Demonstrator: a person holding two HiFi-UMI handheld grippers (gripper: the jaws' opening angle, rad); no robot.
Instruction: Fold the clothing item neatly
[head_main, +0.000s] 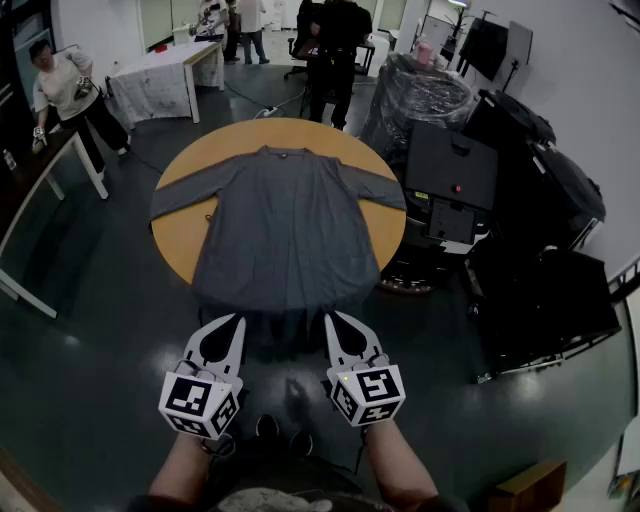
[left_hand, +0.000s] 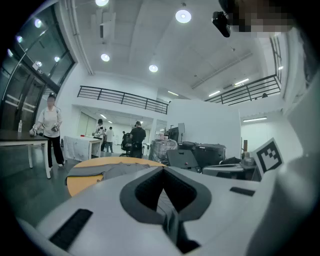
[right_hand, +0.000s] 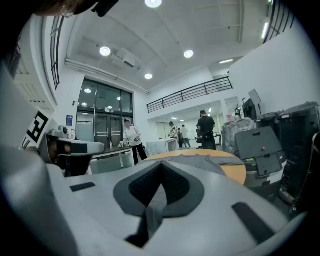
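A grey long-sleeved garment (head_main: 280, 220) lies spread flat on a round wooden table (head_main: 180, 240), sleeves out to both sides, collar at the far edge. Its hem hangs over the near edge. My left gripper (head_main: 236, 320) and right gripper (head_main: 330, 316) sit side by side at that hem, both shut. In the left gripper view a strip of grey cloth (left_hand: 164, 200) shows pinched between the left gripper's (left_hand: 163, 172) jaws. The right gripper view shows the same grey fabric (right_hand: 155, 205) caught in the right gripper (right_hand: 161, 167).
A black monitor stand (head_main: 450, 180) stands close to the table's right edge, with black cases (head_main: 540, 250) and a wrapped pallet (head_main: 415, 95) beyond. A white table (head_main: 165, 70) and several people stand at the back; one person (head_main: 70, 95) is at the far left.
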